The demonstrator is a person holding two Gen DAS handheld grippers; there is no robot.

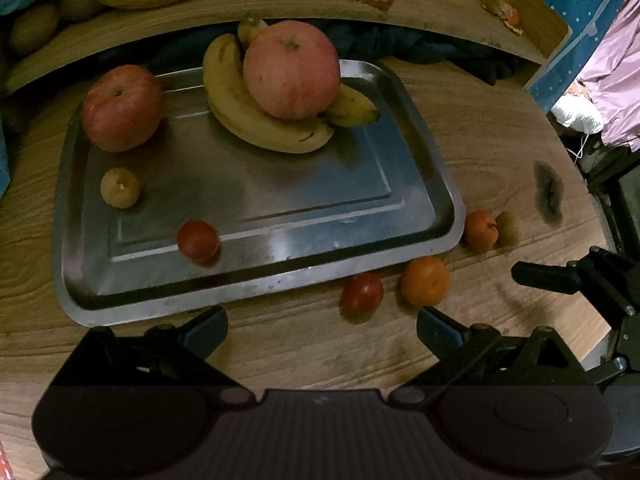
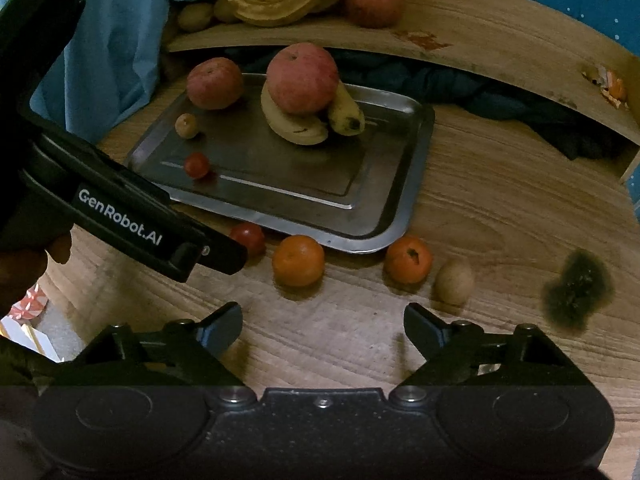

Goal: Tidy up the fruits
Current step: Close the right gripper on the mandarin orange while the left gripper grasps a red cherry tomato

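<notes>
1. Left wrist view: the metal tray (image 1: 420, 168) lies flat on the wooden worktop (image 1: 500, 148). On its far part sits a bunch of bananas (image 1: 248, 116) with a large apple (image 1: 292, 70) resting on top; a second apple (image 1: 122, 108) sits at the tray's far left corner.
2. A small brown fruit (image 1: 120, 188) and a small red fruit (image 1: 198, 241) lie near the tray's left and near edges; the tray's middle and right part is bare.
3. Just off the tray's near rim on the worktop: a red fruit (image 1: 362, 293), an orange (image 1: 425, 281), another orange (image 1: 481, 230) by the tray's near right corner, and a brown fruit (image 1: 508, 228) touching it.
4. The left gripper (image 1: 322, 326) is spread wide and holds nothing, hovering short of the tray's near edge.
5. The right gripper (image 2: 323, 328) is likewise spread and unloaded, over open worktop nearer than the loose fruits.
6. A raised wooden shelf (image 2: 480, 24) beyond the tray carries more produce.
</notes>
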